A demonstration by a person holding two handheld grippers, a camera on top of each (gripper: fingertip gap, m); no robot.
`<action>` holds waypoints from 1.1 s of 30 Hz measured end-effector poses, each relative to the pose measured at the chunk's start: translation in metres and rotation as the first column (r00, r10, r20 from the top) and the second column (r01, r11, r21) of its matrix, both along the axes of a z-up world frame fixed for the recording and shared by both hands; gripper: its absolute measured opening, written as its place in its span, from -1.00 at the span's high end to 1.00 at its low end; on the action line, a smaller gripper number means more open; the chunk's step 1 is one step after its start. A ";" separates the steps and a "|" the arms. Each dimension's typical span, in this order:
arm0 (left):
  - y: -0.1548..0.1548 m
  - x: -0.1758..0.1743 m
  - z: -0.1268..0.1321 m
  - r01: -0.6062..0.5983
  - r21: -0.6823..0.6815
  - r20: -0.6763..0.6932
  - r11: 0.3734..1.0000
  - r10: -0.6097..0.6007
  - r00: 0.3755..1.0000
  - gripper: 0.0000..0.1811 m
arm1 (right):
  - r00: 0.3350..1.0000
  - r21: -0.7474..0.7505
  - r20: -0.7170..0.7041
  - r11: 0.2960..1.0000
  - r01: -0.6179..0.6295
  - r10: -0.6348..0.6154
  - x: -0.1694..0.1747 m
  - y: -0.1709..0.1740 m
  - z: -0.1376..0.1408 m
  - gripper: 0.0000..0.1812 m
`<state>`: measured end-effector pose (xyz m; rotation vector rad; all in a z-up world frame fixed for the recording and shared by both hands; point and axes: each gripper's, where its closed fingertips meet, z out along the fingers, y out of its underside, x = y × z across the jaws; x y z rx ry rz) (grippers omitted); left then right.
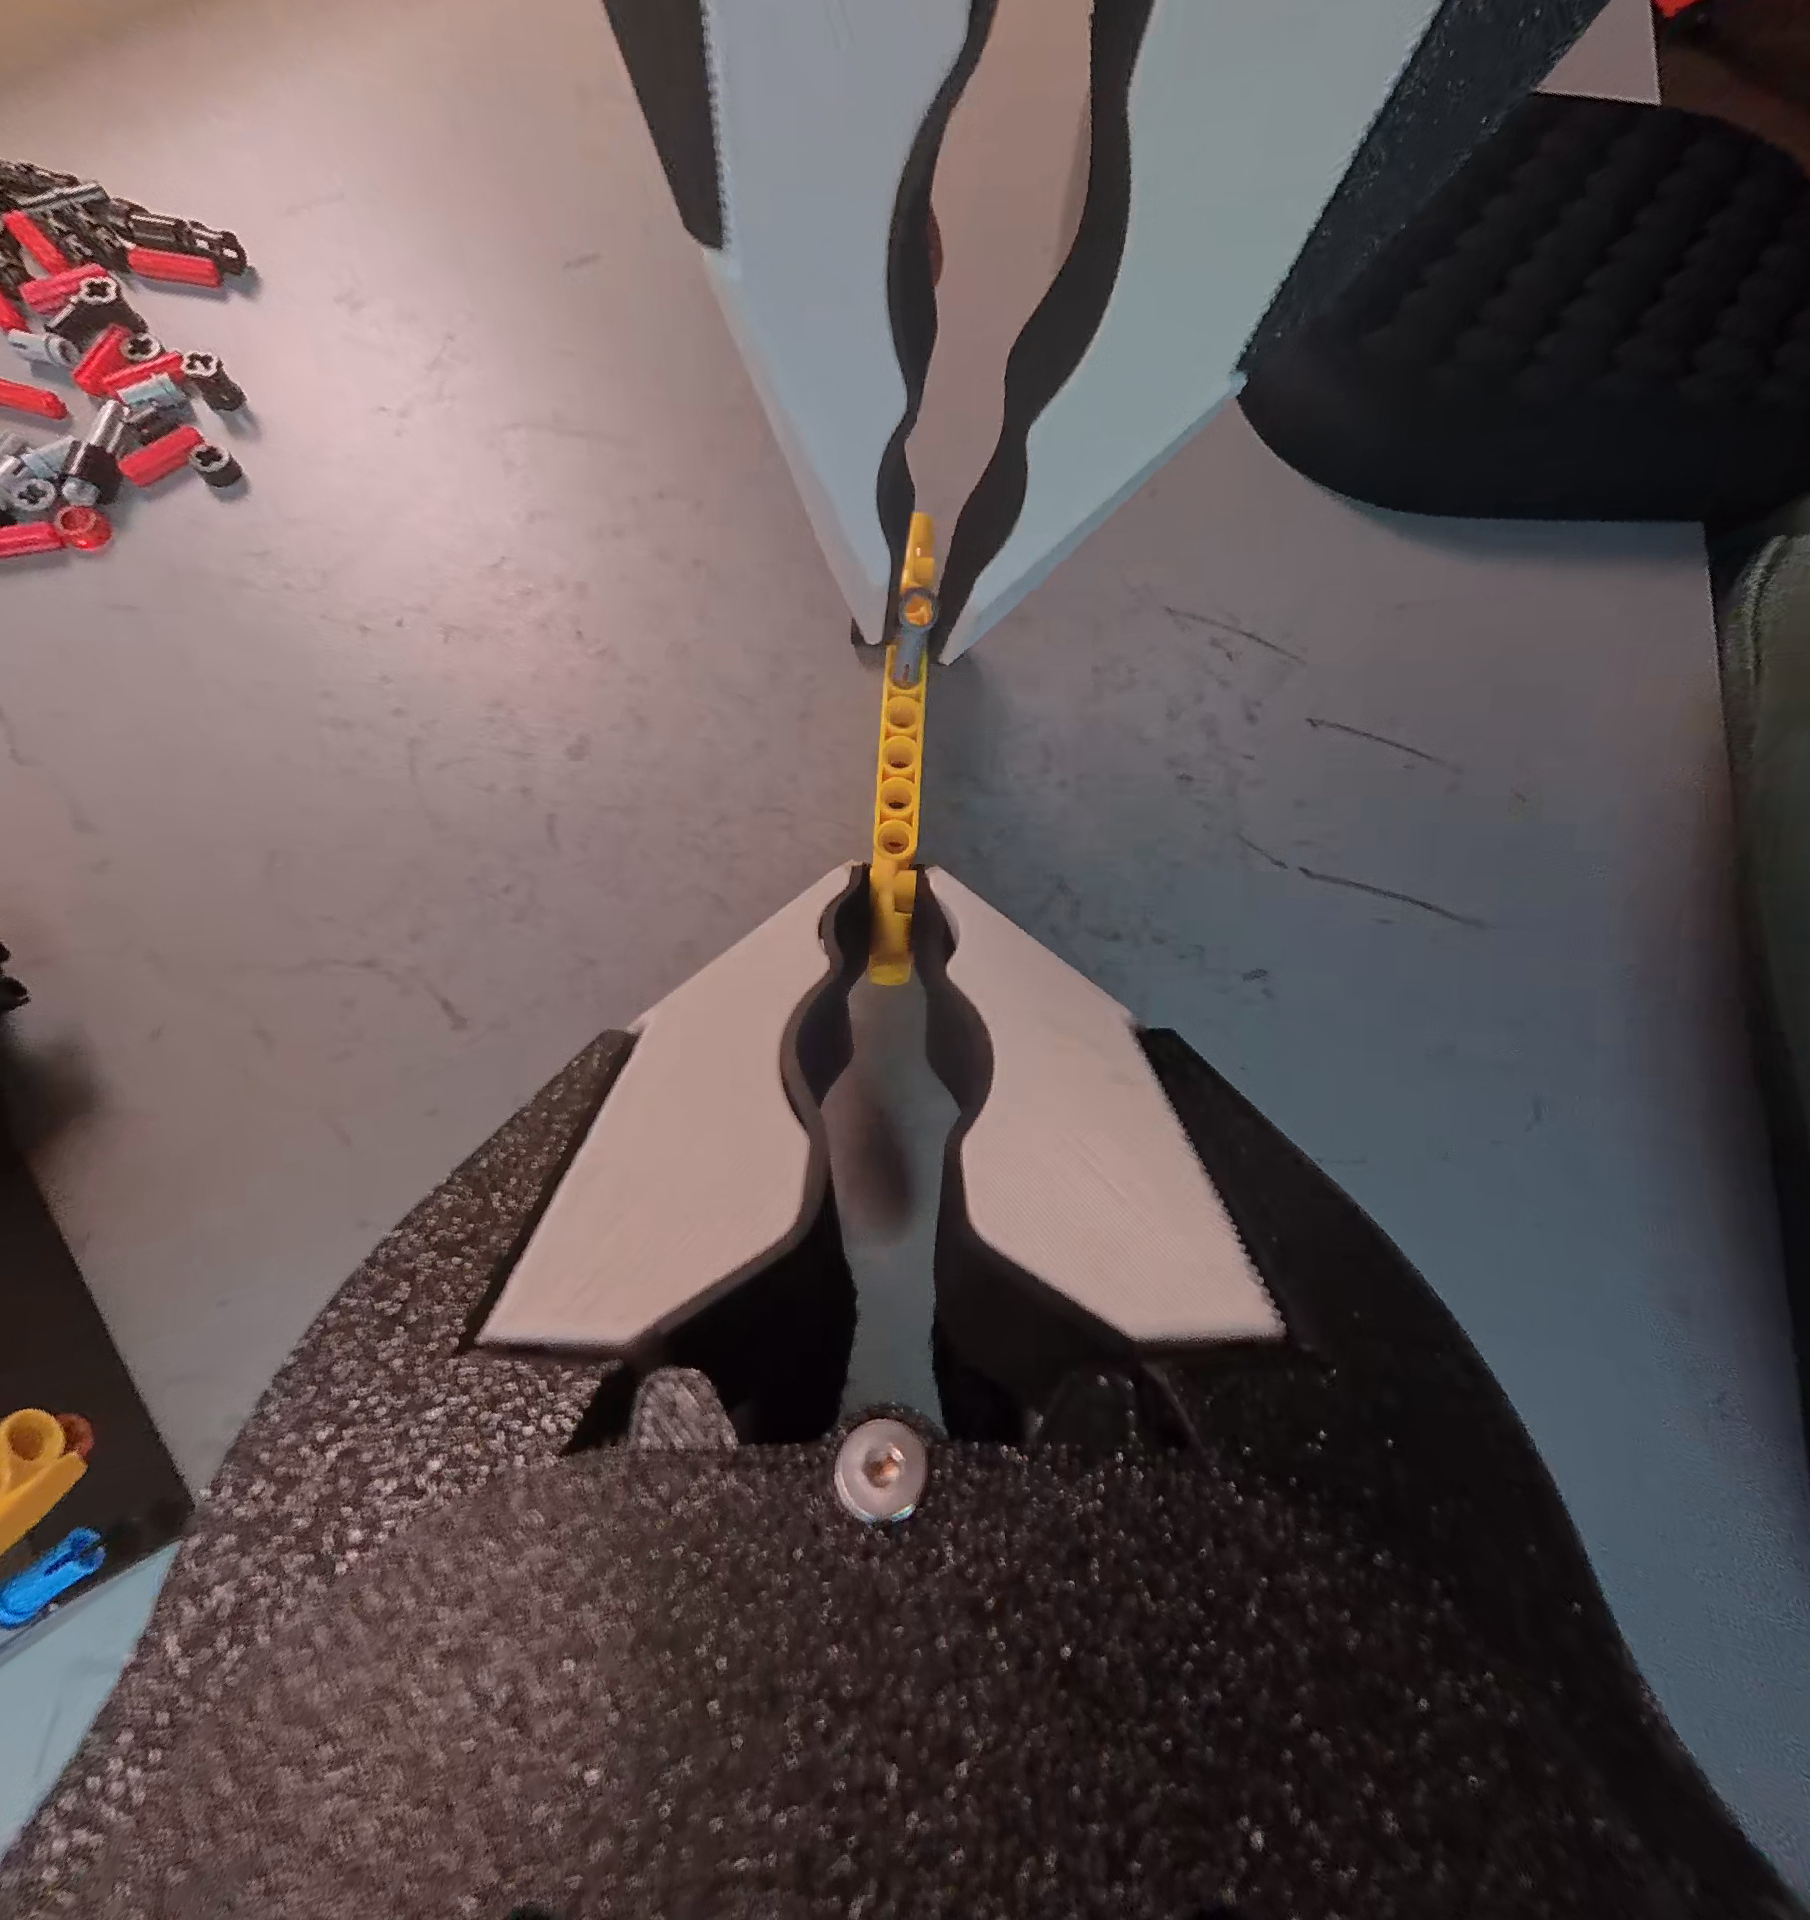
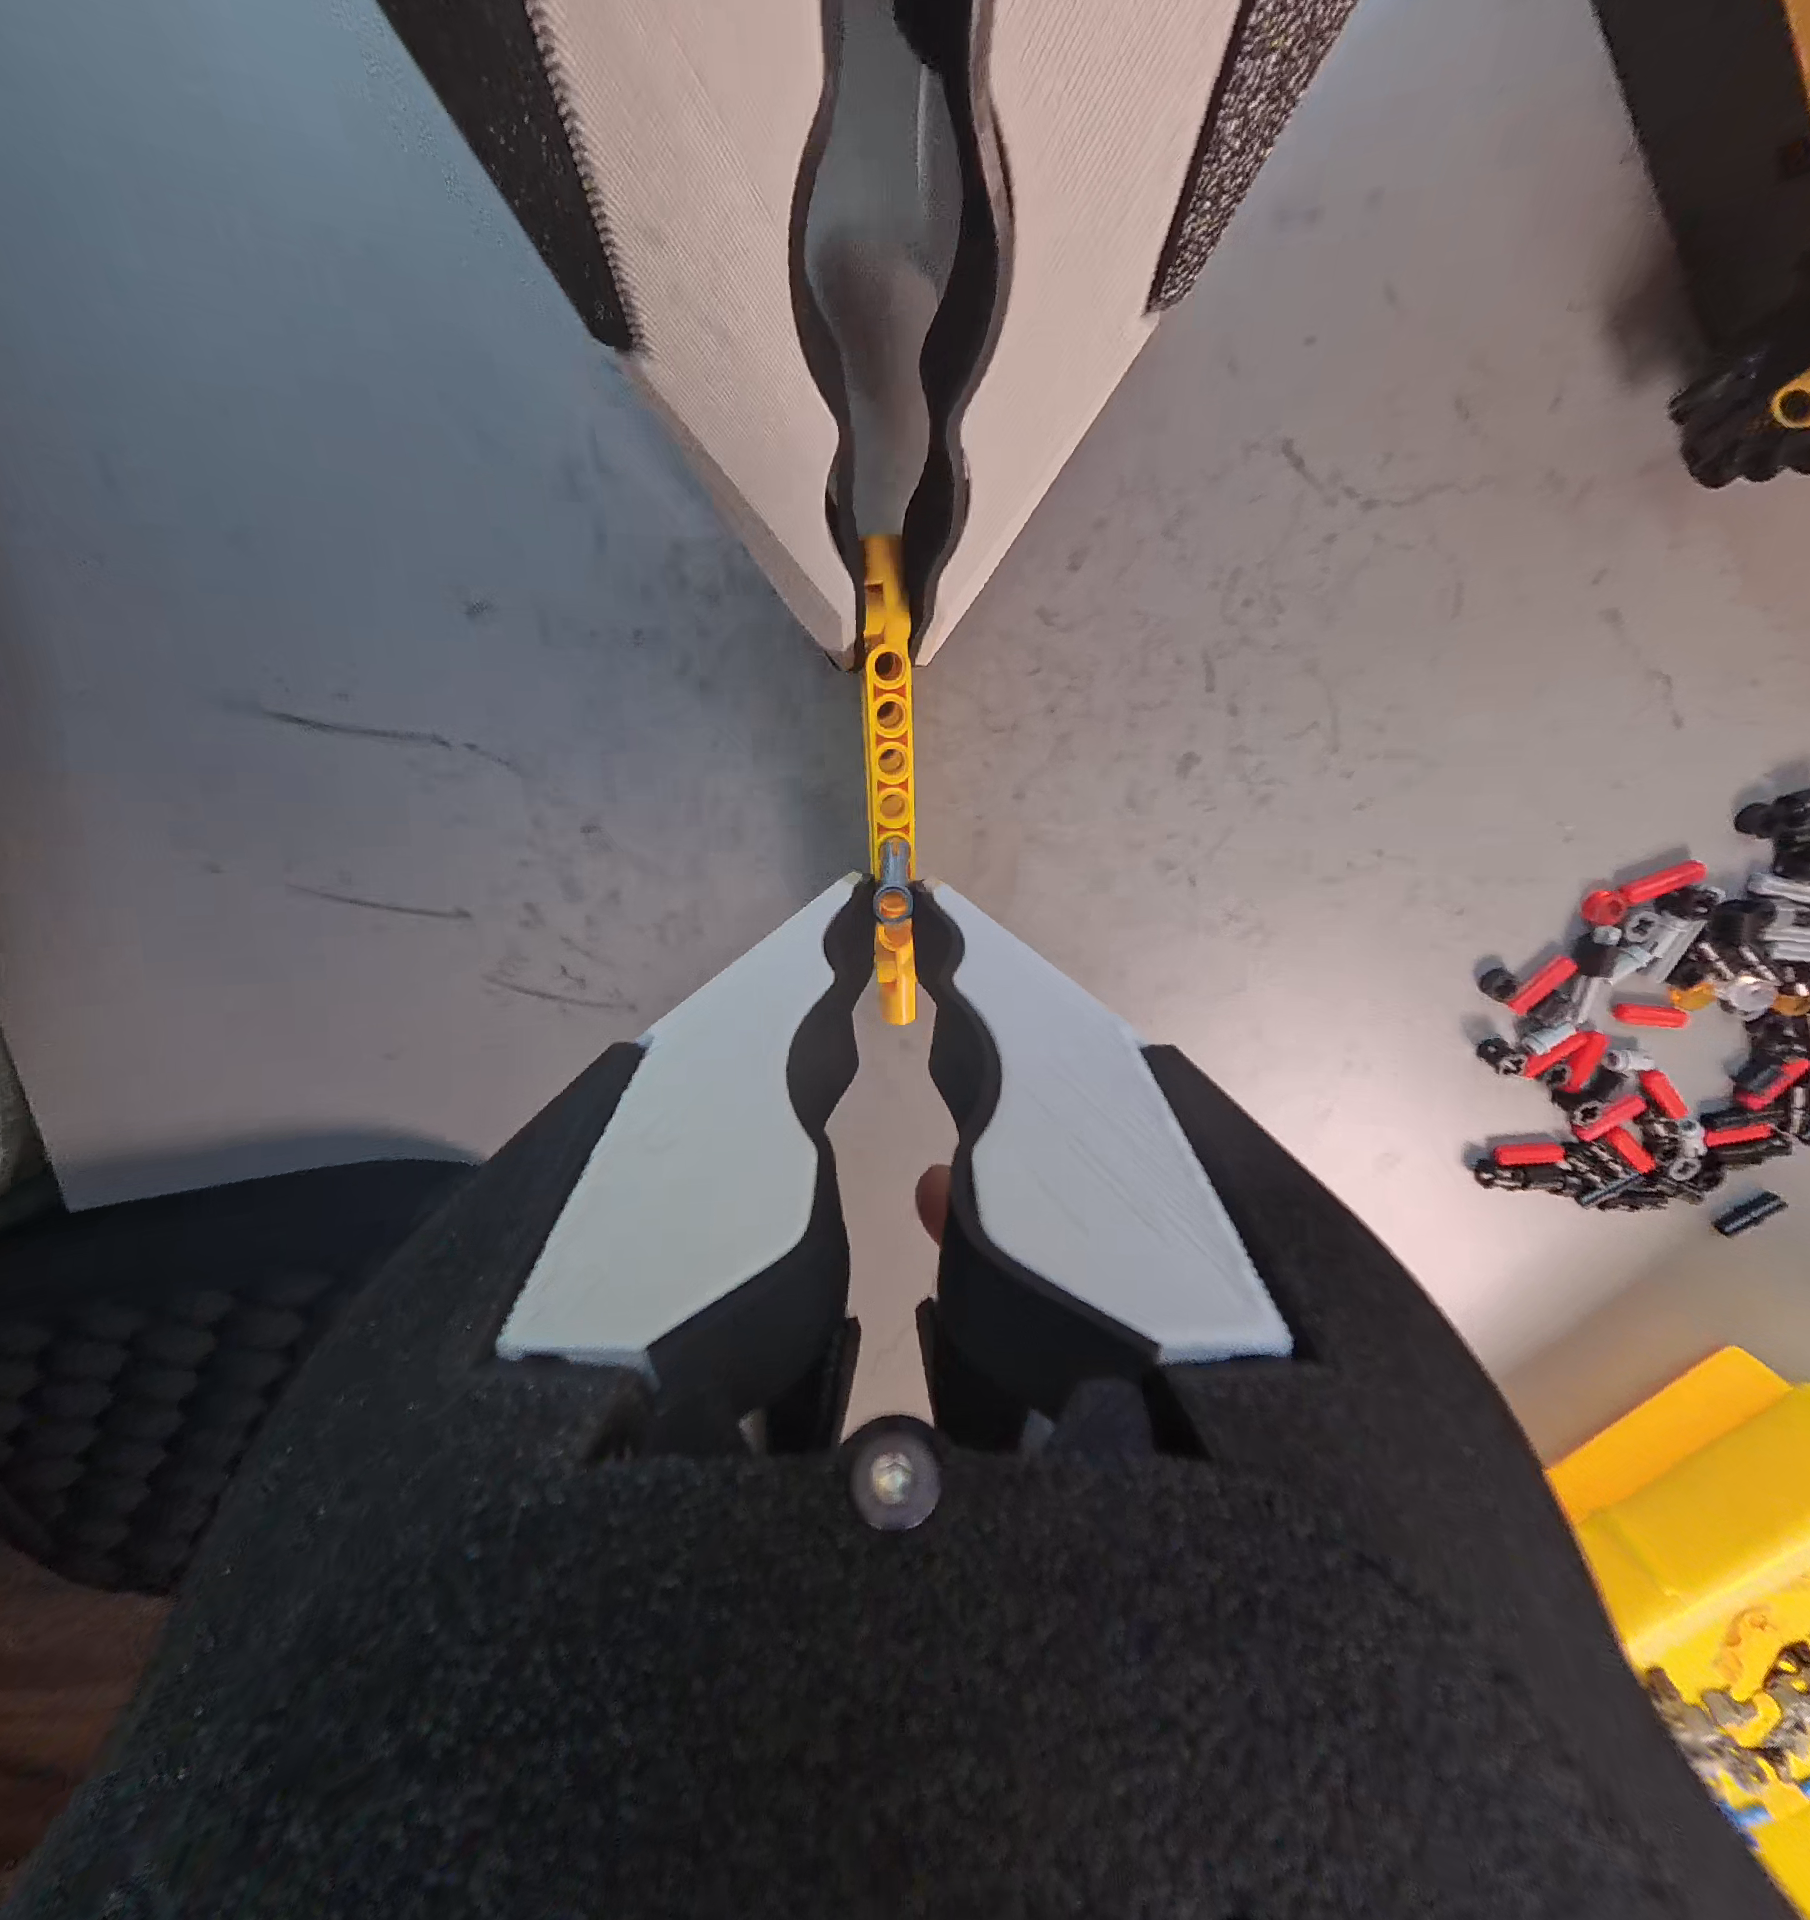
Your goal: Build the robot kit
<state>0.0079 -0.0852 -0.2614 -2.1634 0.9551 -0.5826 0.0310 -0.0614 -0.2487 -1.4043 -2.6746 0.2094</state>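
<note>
A long yellow beam with a row of holes (image 1: 899, 769) is held in the air above the grey table (image 1: 465, 727), between my two grippers. My left gripper (image 1: 896, 883) is shut on the beam's near end. My right gripper (image 1: 906, 639) faces it from the far side. In the right wrist view my right gripper (image 2: 893, 894) is shut on the other end of the beam (image 2: 888, 758), where a small grey pin (image 2: 893, 881) sits in a hole by its fingertips. The left gripper (image 2: 885, 644) shows opposite.
A pile of small red, black and grey parts (image 1: 80, 364) lies on the table; it also shows in the right wrist view (image 2: 1690, 1039). A yellow box with parts (image 2: 1711, 1579) and a black-and-yellow model (image 2: 1774, 405) stand nearby. A black mesh chair seat (image 1: 1607, 312) is at the table's edge. There is about 4 cm between the tips of the two grippers.
</note>
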 end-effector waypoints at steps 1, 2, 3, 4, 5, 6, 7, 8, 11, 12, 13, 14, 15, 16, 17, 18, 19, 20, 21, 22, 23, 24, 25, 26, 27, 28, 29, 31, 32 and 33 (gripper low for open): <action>0.000 -0.001 0.000 -0.003 -0.002 -0.003 1.000 0.003 1.000 0.93 | 0.998 0.040 -0.057 0.999 -0.023 0.025 -0.005 0.003 0.001 0.95; 0.000 -0.002 0.000 -0.008 -0.007 0.002 1.000 0.009 1.000 0.93 | 0.997 0.034 -0.081 0.999 -0.010 0.013 -0.007 0.004 0.001 0.95; 0.001 -0.001 0.000 -0.010 -0.007 0.007 1.000 0.010 1.000 0.93 | 0.998 0.006 -0.068 1.000 0.005 -0.004 -0.005 0.004 0.001 0.94; 0.001 0.000 0.000 -0.009 -0.003 0.004 1.000 0.009 1.000 0.93 | 0.999 -0.004 -0.051 1.000 0.007 -0.007 -0.003 0.004 0.001 0.94; 0.001 0.000 0.000 -0.007 0.001 -0.001 1.000 0.007 1.000 0.93 | 0.999 0.005 -0.053 1.000 -0.009 0.009 -0.003 0.003 0.002 0.94; 0.000 0.000 0.000 -0.005 -0.003 0.004 1.000 0.005 1.000 0.93 | 0.998 -0.001 -0.057 1.000 -0.011 0.011 -0.003 0.002 0.002 0.94; -0.001 -0.001 0.000 -0.004 -0.012 0.016 1.000 0.004 1.000 0.93 | 0.997 -0.025 -0.070 1.000 0.006 -0.007 -0.005 0.001 0.004 0.94; -0.001 -0.002 0.000 -0.007 -0.012 0.018 1.000 0.007 1.000 0.93 | 0.996 -0.044 -0.085 0.999 0.029 -0.033 -0.007 0.002 0.005 0.94; -0.002 -0.003 0.002 0.006 0.019 0.010 1.000 -0.007 1.000 0.89 | 0.989 -0.089 -0.146 0.996 0.021 -0.034 -0.011 -0.002 0.012 0.93; -0.004 -0.002 0.005 0.017 0.019 0.028 1.000 -0.017 0.999 0.81 | 0.985 -0.093 -0.167 0.996 0.018 -0.033 -0.013 -0.003 0.014 0.93; -0.005 -0.001 0.007 0.025 0.021 0.043 0.999 -0.026 0.999 0.77 | 0.980 -0.097 -0.195 0.995 0.009 -0.028 -0.014 -0.005 0.017 0.93; -0.005 -0.001 0.011 0.028 0.035 0.054 0.999 -0.030 0.998 0.75 | 0.974 -0.114 -0.224 0.993 -0.007 -0.019 -0.016 -0.008 0.021 0.93; -0.005 0.000 0.018 0.032 0.055 0.079 0.998 -0.036 0.996 0.75 | 0.965 -0.130 -0.261 0.991 -0.026 -0.009 -0.017 -0.013 0.025 0.93; -0.005 0.003 0.026 0.034 0.073 0.122 0.997 -0.043 0.992 0.77 | 0.956 -0.132 -0.294 0.990 -0.039 -0.002 -0.019 -0.015 0.028 0.93; -0.005 0.005 0.034 0.031 0.080 0.171 0.996 -0.044 0.984 0.79 | 0.946 -0.131 -0.325 0.990 -0.059 0.014 -0.020 -0.019 0.031 0.93; -0.007 0.008 0.040 0.037 0.071 0.221 0.997 -0.052 0.974 0.80 | 0.934 -0.132 -0.357 0.988 -0.082 0.030 -0.020 -0.023 0.035 0.93; -0.009 0.010 0.046 0.047 0.059 0.268 0.997 -0.061 0.962 0.82 | 0.921 -0.122 -0.388 0.988 -0.091 0.037 -0.022 -0.025 0.038 0.93; -0.010 0.012 0.051 0.053 0.051 0.312 0.997 -0.066 0.948 0.84 | 0.911 -0.113 -0.408 0.988 -0.105 0.051 -0.022 -0.027 0.041 0.93; -0.012 0.014 0.055 0.061 0.040 0.353 0.997 -0.072 0.933 0.87 | 0.899 -0.104 -0.433 0.987 -0.121 0.065 -0.022 -0.030 0.044 0.93; -0.014 0.016 0.059 0.074 0.027 0.387 0.997 -0.078 0.919 0.88 | 0.883 -0.097 -0.463 0.985 -0.140 0.079 -0.023 -0.033 0.048 0.93; -0.016 0.018 0.062 0.088 0.016 0.418 0.996 -0.087 0.904 0.89 | 0.871 -0.088 -0.482 0.984 -0.157 0.096 -0.022 -0.036 0.051 0.93; -0.017 0.019 0.065 0.099 0.009 0.446 0.995 -0.092 0.890 0.89 | 0.856 -0.068 -0.503 0.982 -0.175 0.118 -0.021 -0.037 0.054 0.93; -0.019 0.021 0.069 0.113 0.002 0.479 0.994 -0.100 0.872 0.91 | 0.837 -0.052 -0.529 0.979 -0.195 0.139 -0.020 -0.039 0.057 0.93; -0.022 0.022 0.074 0.135 -0.007 0.522 0.991 -0.112 0.846 0.91 | 0.816 -0.049 -0.558 0.976 -0.213 0.150 -0.019 -0.042 0.063 0.93; -0.026 0.024 0.081 0.162 -0.016 0.572 0.987 -0.124 0.811 0.92 | 0.794 -0.055 -0.589 0.972 -0.227 0.152 -0.018 -0.045 0.069 0.93; -0.029 0.024 0.088 0.187 -0.021 0.625 0.982 -0.133 0.769 0.92 | 0.767 -0.058 -0.623 0.970 -0.237 0.151 -0.018 -0.048 0.077 0.93; -0.032 0.025 0.096 0.214 -0.023 0.674 0.977 -0.142 0.725 0.92 | 0.741 -0.063 -0.655 0.966 -0.250 0.149 -0.017 -0.051 0.084 0.93; -0.040 0.026 0.110 0.273 -0.020 0.755 0.962 -0.165 0.635 0.93 | 0.699 -0.083 -0.701 0.959 -0.272 0.138 -0.015 -0.058 0.098 0.93; -0.042 0.026 0.115 0.291 -0.018 0.784 0.957 -0.167 0.598 0.93 | 0.677 -0.076 -0.723 0.958 -0.278 0.139 -0.014 -0.060 0.103 0.93; -0.043 0.026 0.118 0.305 -0.020 0.805 0.952 -0.165 0.570 0.93 | 0.663 -0.064 -0.733 0.956 -0.287 0.150 -0.013 -0.062 0.105 0.93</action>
